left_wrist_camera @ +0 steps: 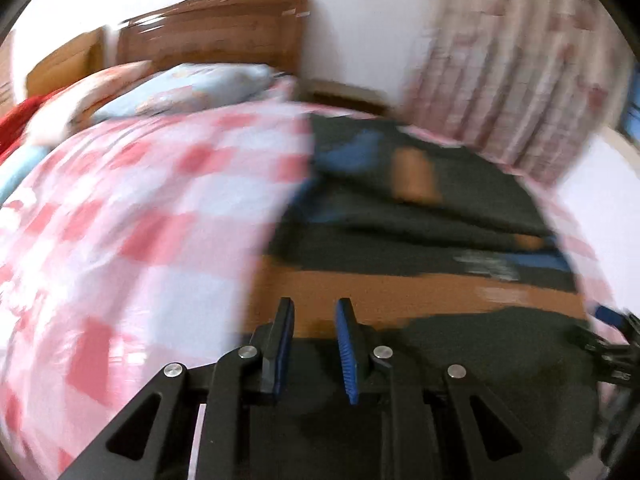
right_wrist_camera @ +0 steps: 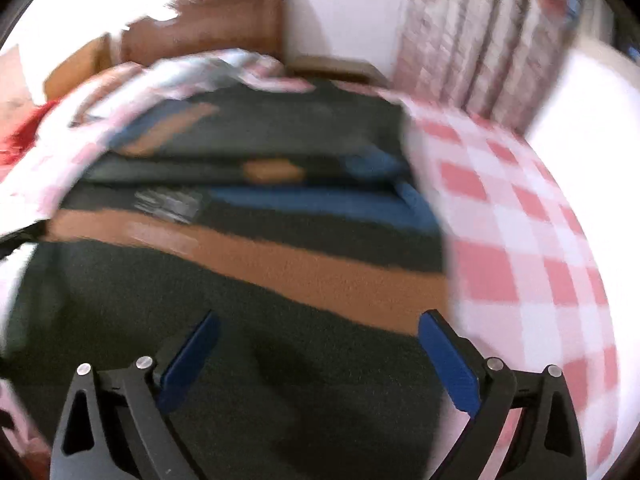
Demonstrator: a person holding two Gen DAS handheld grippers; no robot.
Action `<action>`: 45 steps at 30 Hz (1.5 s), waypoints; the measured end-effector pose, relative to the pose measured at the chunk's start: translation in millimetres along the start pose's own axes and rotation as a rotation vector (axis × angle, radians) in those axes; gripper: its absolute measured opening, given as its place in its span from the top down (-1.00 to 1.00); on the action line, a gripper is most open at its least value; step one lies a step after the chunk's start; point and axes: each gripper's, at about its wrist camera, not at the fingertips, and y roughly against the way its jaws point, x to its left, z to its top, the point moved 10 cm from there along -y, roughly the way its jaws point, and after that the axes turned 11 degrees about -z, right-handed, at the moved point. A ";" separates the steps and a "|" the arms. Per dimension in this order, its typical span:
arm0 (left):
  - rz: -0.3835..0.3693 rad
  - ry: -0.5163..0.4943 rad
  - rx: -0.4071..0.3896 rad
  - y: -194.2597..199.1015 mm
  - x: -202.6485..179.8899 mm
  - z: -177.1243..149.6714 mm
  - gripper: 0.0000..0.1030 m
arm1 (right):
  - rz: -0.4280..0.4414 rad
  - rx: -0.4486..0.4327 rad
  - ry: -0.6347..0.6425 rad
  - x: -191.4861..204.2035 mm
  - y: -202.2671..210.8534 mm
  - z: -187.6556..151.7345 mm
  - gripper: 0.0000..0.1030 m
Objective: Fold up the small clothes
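Note:
A dark green garment with an orange band and blue patches (left_wrist_camera: 420, 208) lies spread on a pink-and-white checked bed cover (left_wrist_camera: 132, 216). It also shows in the right wrist view (right_wrist_camera: 280, 136). My left gripper (left_wrist_camera: 314, 312) hovers over the garment's near left part with its jaws a narrow gap apart and nothing between them. My right gripper (right_wrist_camera: 320, 320) is wide open above the garment's near dark green part, empty. Part of the right gripper (left_wrist_camera: 612, 344) shows at the right edge of the left wrist view. Both views are motion-blurred.
Pillows (left_wrist_camera: 180, 88) and a wooden headboard (left_wrist_camera: 212, 32) are at the far end of the bed. A patterned curtain (left_wrist_camera: 520, 60) hangs at the right by a white wall. Something red (left_wrist_camera: 16, 124) lies at the far left.

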 end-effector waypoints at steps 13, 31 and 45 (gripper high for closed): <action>-0.074 -0.153 0.066 -17.3 -24.1 -26.7 0.57 | 0.086 0.046 0.097 29.1 -12.2 -24.1 -1.00; -0.118 -0.232 0.092 1.9 -82.5 -59.4 0.60 | 0.095 -0.049 0.274 106.3 28.9 -29.9 -1.00; -0.082 -0.075 0.016 38.1 10.7 -66.8 0.69 | 0.050 0.053 0.046 -5.6 0.4 -60.0 -1.00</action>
